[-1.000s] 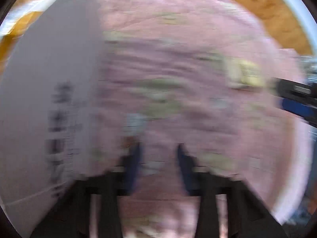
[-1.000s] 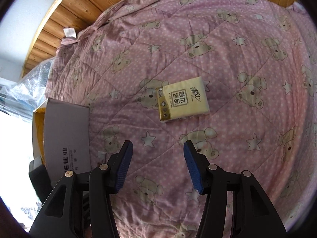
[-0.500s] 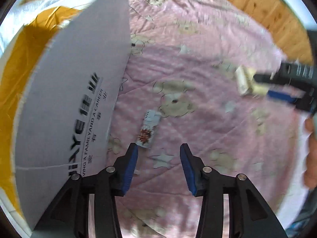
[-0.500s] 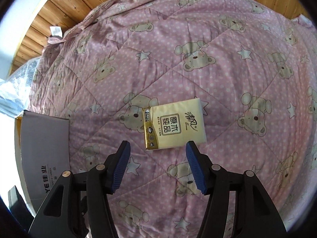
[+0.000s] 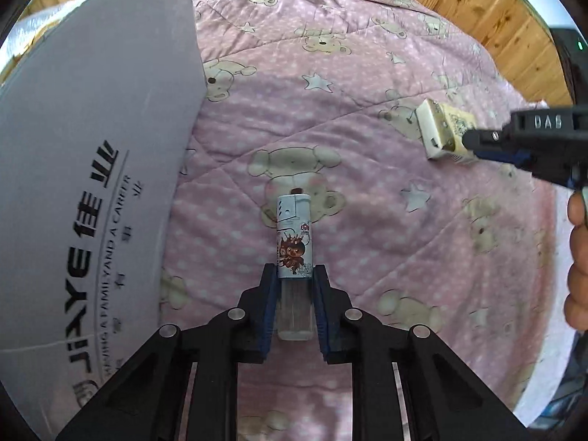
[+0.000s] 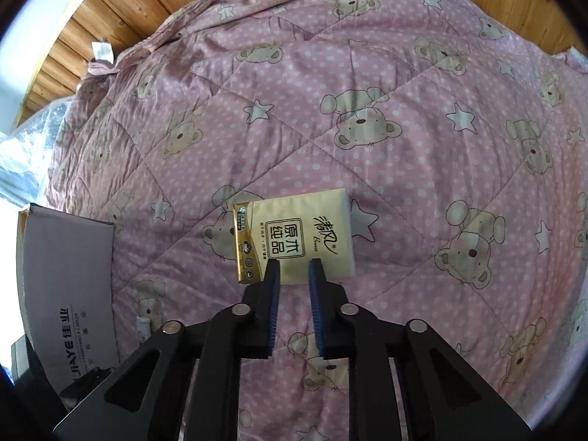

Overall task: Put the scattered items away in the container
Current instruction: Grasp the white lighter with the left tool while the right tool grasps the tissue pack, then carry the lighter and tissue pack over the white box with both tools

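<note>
1. Box (image 5: 84,139): a grey cardboard flap with dark lettering fills the left of the left wrist view. In the right wrist view the same box (image 6: 68,294) lies at the quilt's left edge, well apart from the tissue pack.
2. Quilt (image 5: 367,73): pink with white dots, bears and stars; it covers the bed and carries all loose items. Wood panelling (image 6: 121,3) runs behind it.
3. Left tongs (image 5: 294,272): the blue pads are pressed onto a lighter (image 5: 294,235) from both sides. The lighter has a white printed sleeve and a clear lower body and points away from the camera. Whether it rests on the quilt or is raised cannot be told from this angle.
4. Lighter, right wrist view: a small pale object (image 6: 143,327) just right of the box is probably the same item; it is too small to confirm.
5. Tissue pack (image 6: 294,237): yellow, lying flat on the quilt near its middle.
6. Right tongs (image 6: 294,268): narrowed over the pack's near edge, pads overlapping it. The left wrist view shows the right tongs (image 5: 474,150) reaching the tissue pack (image 5: 441,130) from the right; a firm pinch cannot be confirmed.
7. Hand (image 5: 578,261): partly visible at the far right edge, behind the right tongs.
</note>
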`<state>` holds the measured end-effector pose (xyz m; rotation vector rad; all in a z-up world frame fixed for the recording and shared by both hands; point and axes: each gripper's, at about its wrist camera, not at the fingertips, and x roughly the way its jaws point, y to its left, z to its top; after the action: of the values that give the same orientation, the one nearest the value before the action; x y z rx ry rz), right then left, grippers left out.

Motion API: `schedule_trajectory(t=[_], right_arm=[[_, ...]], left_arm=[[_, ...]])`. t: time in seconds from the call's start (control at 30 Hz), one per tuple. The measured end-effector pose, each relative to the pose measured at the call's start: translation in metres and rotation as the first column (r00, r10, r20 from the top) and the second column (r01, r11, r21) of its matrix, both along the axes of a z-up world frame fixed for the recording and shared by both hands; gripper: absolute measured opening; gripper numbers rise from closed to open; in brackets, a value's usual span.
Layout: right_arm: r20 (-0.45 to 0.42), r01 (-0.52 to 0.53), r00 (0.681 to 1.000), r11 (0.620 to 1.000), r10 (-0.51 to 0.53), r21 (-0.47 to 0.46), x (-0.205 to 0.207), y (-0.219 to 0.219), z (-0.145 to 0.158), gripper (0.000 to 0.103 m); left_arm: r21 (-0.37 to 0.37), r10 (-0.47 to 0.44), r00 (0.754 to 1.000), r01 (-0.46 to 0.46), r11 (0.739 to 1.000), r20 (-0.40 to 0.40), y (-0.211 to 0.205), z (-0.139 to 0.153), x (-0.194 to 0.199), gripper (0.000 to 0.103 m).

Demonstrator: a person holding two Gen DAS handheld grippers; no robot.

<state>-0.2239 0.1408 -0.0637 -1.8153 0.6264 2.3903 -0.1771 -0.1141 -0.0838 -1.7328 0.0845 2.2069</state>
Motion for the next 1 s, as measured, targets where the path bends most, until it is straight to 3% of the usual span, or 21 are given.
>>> schedule_trajectory(t=[0.13,0.2,0.23,0.4,0.5,0.6,0.63,0.8,1.0], right_arm=[[-0.012,0.021,1.000,0.999,-0.021,-0.048,0.005,0.008,0.002,0.018],[-0.030,0.039,0.999,0.997,-0.041,-0.070,0.008,0.012,0.004,0.054],[-0.041,0.047,0.998,0.996,-0.050,-0.070,0.009,0.013,0.006,0.060],[-0.016,0.013,1.000,1.000,-0.013,-0.010,-0.007,0.000,-0.002,0.066],[-0.014,-0.040,0.999,0.996,0.041,0.086,-0.019,-0.015,-0.008,0.081],[0.057,-0.090,0.995,0.986,0.082,0.138,-0.028,-0.028,-0.028,0.082],[0.040,-0.077,0.997,0.987,0.072,0.144,-0.027,-0.027,-0.028,0.082],[-0.007,0.011,1.000,0.999,-0.011,0.045,-0.017,-0.010,-0.015,0.076],[-0.030,0.022,0.999,1.000,-0.022,-0.004,-0.001,0.000,0.007,0.076]], left_arm=[[0.045,0.016,1.000,-0.016,0.999,-0.001,-0.001,0.010,-0.004,0.020],[0.067,0.023,1.000,-0.023,0.997,-0.007,-0.002,0.017,-0.006,0.020],[0.075,0.025,1.000,-0.024,0.997,-0.009,-0.001,0.018,-0.005,0.020],[0.091,0.030,1.000,-0.030,0.995,0.000,0.005,0.022,-0.004,0.020],[0.090,0.043,0.999,-0.045,0.995,0.022,0.006,0.019,-0.005,0.020],[0.092,0.052,0.998,-0.055,0.994,0.030,0.004,0.019,-0.003,0.020],[0.093,0.055,0.998,-0.057,0.994,0.031,0.003,0.019,-0.003,0.020],[0.120,0.056,0.998,-0.059,0.991,0.021,0.004,0.023,-0.007,0.020],[0.150,0.039,0.999,-0.040,0.988,0.008,0.014,0.032,-0.008,0.020]])
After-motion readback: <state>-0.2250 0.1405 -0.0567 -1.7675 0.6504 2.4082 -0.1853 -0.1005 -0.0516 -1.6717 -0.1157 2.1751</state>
